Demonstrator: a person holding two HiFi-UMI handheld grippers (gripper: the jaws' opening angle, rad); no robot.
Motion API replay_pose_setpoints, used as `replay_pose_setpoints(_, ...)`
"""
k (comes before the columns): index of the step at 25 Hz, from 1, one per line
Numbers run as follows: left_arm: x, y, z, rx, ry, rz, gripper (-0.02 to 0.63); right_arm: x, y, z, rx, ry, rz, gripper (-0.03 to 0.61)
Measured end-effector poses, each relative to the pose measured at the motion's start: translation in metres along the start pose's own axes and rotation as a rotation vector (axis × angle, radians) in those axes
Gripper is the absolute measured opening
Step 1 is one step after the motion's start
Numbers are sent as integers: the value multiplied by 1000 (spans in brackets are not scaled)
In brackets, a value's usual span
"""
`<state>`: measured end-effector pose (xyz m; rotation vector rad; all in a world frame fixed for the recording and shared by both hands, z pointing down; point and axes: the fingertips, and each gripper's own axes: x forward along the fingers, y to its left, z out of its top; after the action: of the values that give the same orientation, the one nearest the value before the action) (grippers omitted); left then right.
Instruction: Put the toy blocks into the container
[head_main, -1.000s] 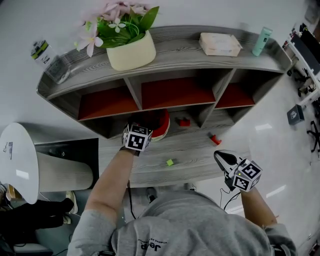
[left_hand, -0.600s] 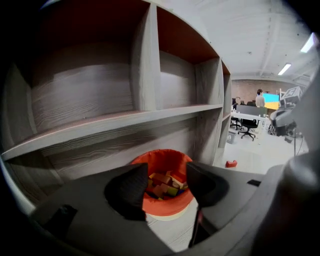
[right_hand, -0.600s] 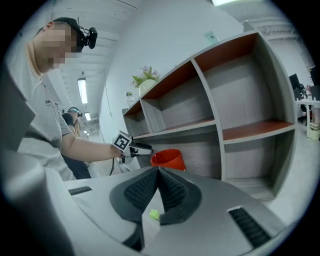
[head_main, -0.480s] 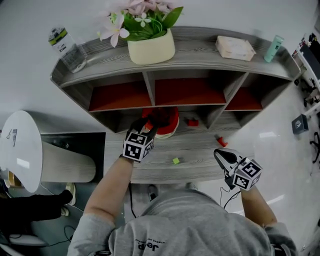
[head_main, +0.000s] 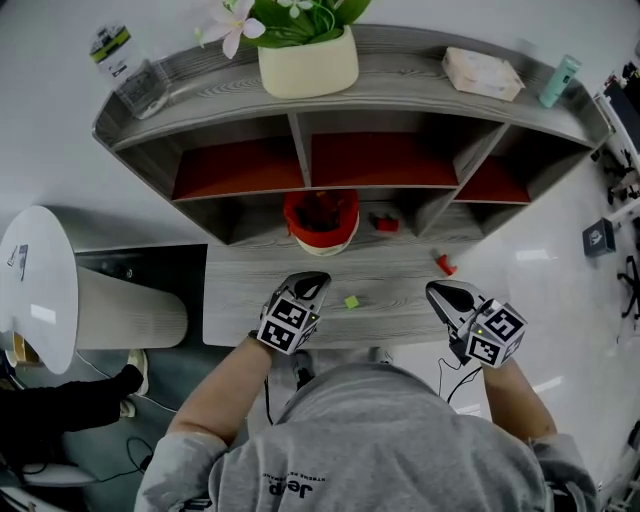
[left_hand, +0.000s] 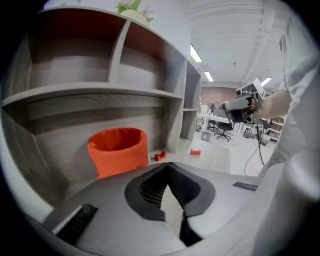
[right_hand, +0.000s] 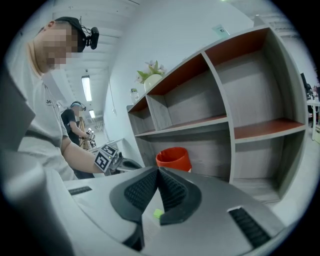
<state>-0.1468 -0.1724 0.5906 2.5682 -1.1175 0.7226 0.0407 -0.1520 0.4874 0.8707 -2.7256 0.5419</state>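
A red fabric container (head_main: 320, 222) stands on the grey desk under the shelf's middle compartment; something dark lies inside it. A small green block (head_main: 351, 302) lies on the desk between my two grippers. One red block (head_main: 386, 224) rests to the right of the container, another (head_main: 445, 265) further right. My left gripper (head_main: 308, 281) hovers near the front edge, shut and empty, pointing at the container (left_hand: 119, 150). My right gripper (head_main: 438, 291) is also shut with nothing held; the green block (right_hand: 158, 214) shows below its jaws.
The grey shelf unit (head_main: 300, 160) with red-backed compartments rises behind the desk. On top stand a flower pot (head_main: 307, 62), a bottle (head_main: 118, 60), a tissue pack (head_main: 482, 72) and a teal tube (head_main: 557, 80). A white round table (head_main: 38, 290) stands to the left.
My left gripper has pulled back from the container toward the desk's front edge, and its jaws have shut. The right gripper has stayed near the front right.
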Motion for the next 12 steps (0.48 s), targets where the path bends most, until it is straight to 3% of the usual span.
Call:
replay_pose_setpoints(3, 24, -28, -30, 28, 84, -56, 8, -10, -3, -9, 14, 8, -17, 18)
replay_pose_setpoints(6, 48, -48, -57, 58, 180, -103, 58, -24, -9, -20, 36, 16, -43, 18)
replay_pose_setpoints(9, 72, -64, -82, 116, 287, -152, 198, -41, -17, -33, 60, 21, -74, 18)
replay_pose_setpoints(12, 90, -74, -109, 179, 392, -170, 282, -57, -26, -46, 84, 24, -101, 18)
